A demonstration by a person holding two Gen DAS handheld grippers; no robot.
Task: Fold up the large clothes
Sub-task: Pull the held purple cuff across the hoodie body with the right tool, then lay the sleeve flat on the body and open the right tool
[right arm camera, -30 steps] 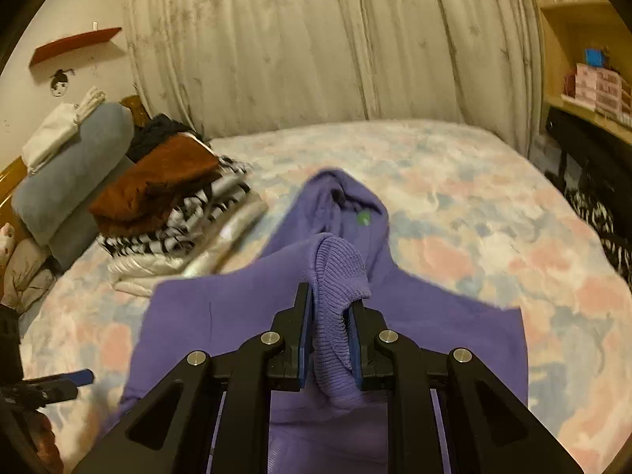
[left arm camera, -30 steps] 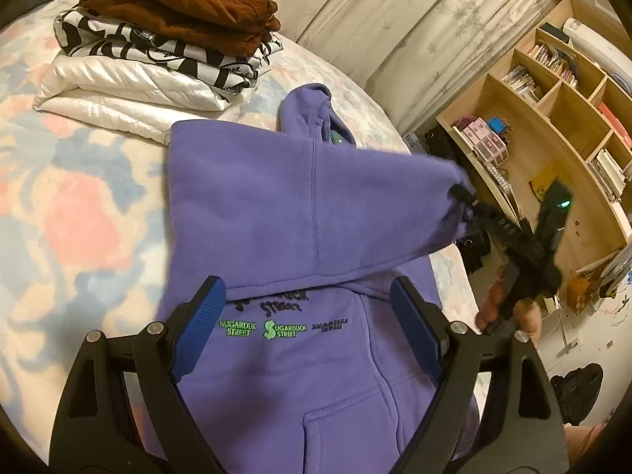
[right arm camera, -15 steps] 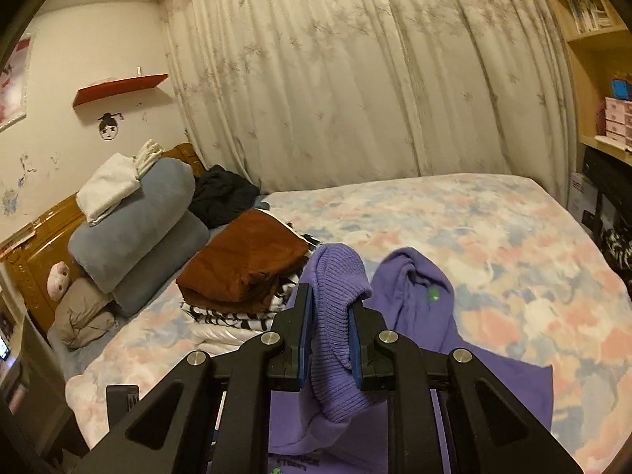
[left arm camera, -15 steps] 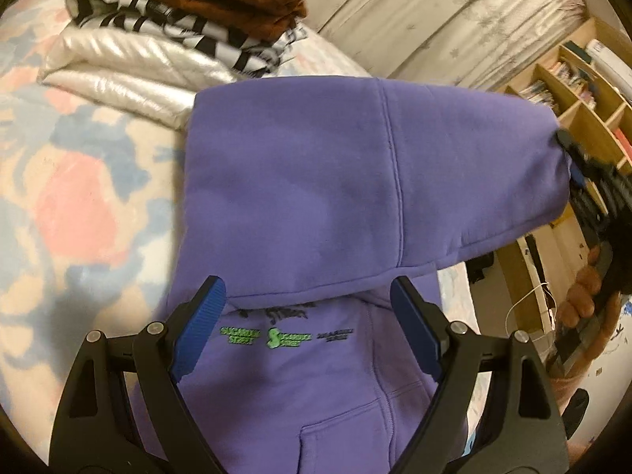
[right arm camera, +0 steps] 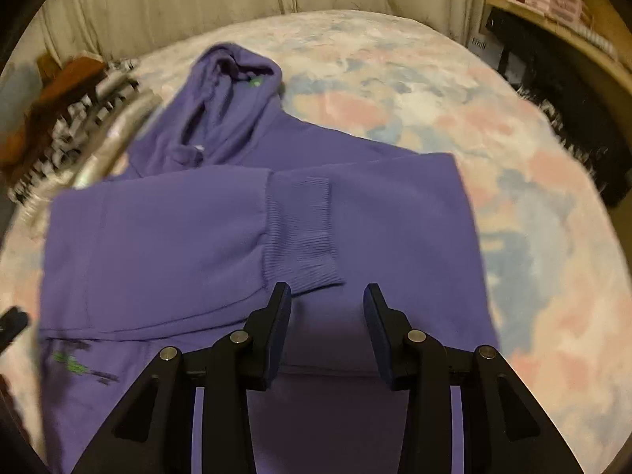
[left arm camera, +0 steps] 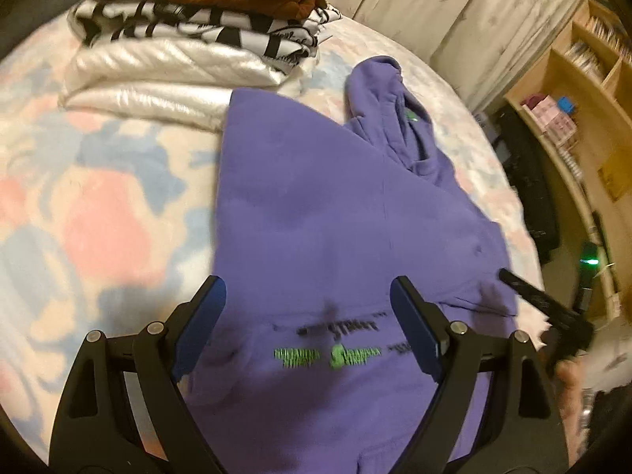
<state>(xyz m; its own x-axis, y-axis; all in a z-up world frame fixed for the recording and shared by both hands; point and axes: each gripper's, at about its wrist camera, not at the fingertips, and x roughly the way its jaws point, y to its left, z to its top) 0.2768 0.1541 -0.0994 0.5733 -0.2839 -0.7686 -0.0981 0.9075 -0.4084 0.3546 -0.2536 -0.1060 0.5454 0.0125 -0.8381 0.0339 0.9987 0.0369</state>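
While both claws, left (left arm camera: pixel 304 316) and right (right arm camera: pixel 328 316), hang spread and empty, smooth the purple fleece hoodie's (right arm camera: pixel 375 217) ribbed cuff (right arm camera: pixel 300 233) at twelve o'clock before folding.

The purple hoodie (left arm camera: pixel 316 213) lies flat, front up, on the pastel-patterned bed. One sleeve (right arm camera: pixel 177 237) is folded across the chest, its ribbed cuff (right arm camera: pixel 302 233) resting near the middle of the body. The hood (right arm camera: pixel 233 91) spreads open above the neckline (a small green tag shows inside it). Green and black lettering (left arm camera: pixel 335 349) runs across the front below the sleeve.
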